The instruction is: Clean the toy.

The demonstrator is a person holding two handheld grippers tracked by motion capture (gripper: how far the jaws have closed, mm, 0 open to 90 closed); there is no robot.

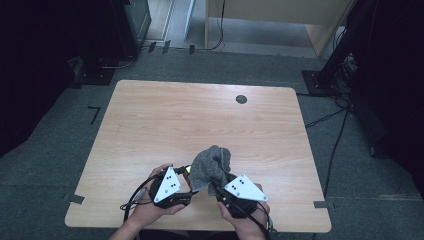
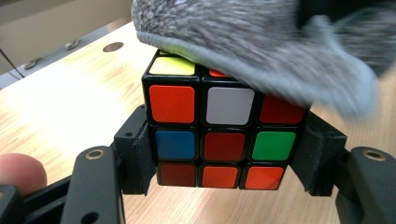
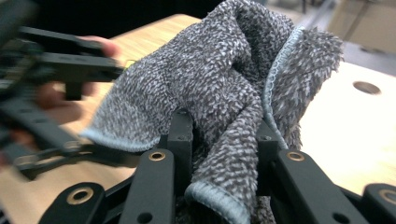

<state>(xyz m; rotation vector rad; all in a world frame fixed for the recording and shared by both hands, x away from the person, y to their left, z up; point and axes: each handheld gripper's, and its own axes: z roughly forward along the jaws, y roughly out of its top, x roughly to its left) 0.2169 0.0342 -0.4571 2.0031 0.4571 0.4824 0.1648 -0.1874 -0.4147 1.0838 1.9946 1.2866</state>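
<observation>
Seen from the high view, the work in hand is judged to be the wiping of a puzzle cube with a grey cloth [image 1: 211,167] near the front edge of the worktop [image 1: 150,120]. The left hand-held gripper [image 1: 183,186] is held low just beside the cloth, and the right hand-held gripper [image 1: 218,186] is held under the cloth's near side, the cloth being bunched upward between the two. For a good wipe, the cube is best kept steady while the cloth is drawn across one face at a time, with the pressure kept light so that the cube is not twisted out of its clamp.

In the left gripper view, the Rubik's cube [image 2: 224,140] is clamped at its lower half between the two black jaws, which are pressed against its left and right sides; the left hand-held gripper [image 2: 224,161] is thus clenched on the cube. The cloth [image 2: 261,42] is draped over the cube's top and its upper right corner, touching it. The cube is held just above the worktop [image 2: 70,107].

In the right gripper view, a thick fold of the cloth [image 3: 219,102] is pinched between the jaws, so the right hand-held gripper [image 3: 224,149] is closed on the cloth. The left hand-held gripper [image 3: 70,84] is seen blurred beyond, partly under the cloth's far edge.
</observation>
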